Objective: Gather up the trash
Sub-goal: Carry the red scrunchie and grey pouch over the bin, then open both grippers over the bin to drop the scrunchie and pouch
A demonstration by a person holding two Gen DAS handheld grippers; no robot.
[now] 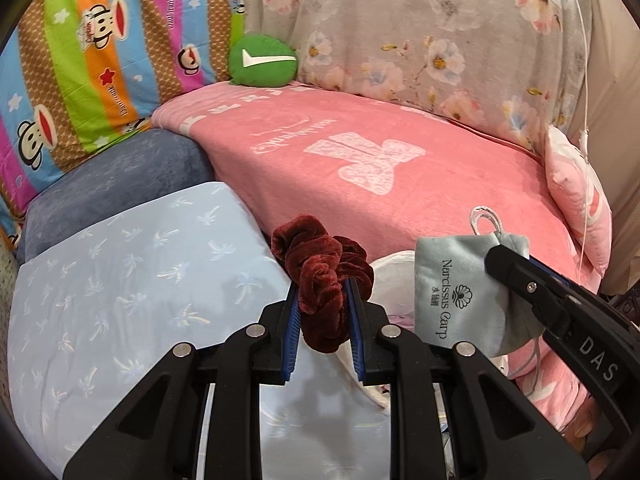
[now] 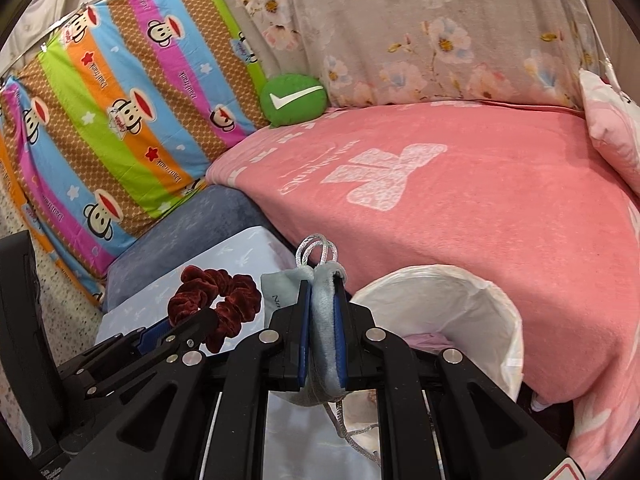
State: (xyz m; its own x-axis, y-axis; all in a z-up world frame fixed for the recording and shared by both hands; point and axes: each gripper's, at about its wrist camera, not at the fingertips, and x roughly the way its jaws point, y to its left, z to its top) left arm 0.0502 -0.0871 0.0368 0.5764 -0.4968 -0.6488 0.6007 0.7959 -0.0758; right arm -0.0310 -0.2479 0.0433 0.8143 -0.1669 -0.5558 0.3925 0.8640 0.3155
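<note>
Left wrist view: the left gripper (image 1: pixel 323 312) has its fingers pinched onto a dark red scrunchie (image 1: pixel 322 276), held up over a pale blue pillow (image 1: pixel 120 276), with the right gripper (image 1: pixel 520 276) just to its right. Right wrist view: the right gripper (image 2: pixel 322 320) is clamped on a grey-blue pouch (image 2: pixel 323 320) with a silver cord, next to a white-lined bin (image 2: pixel 472 312) at the near edge of the pink blanket (image 2: pixel 480 208); a green cushion (image 2: pixel 294 100) lies far left.

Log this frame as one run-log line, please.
left gripper: shut on scrunchie | right gripper: shut on pouch | lined bin: below, nothing dropped yet
</note>
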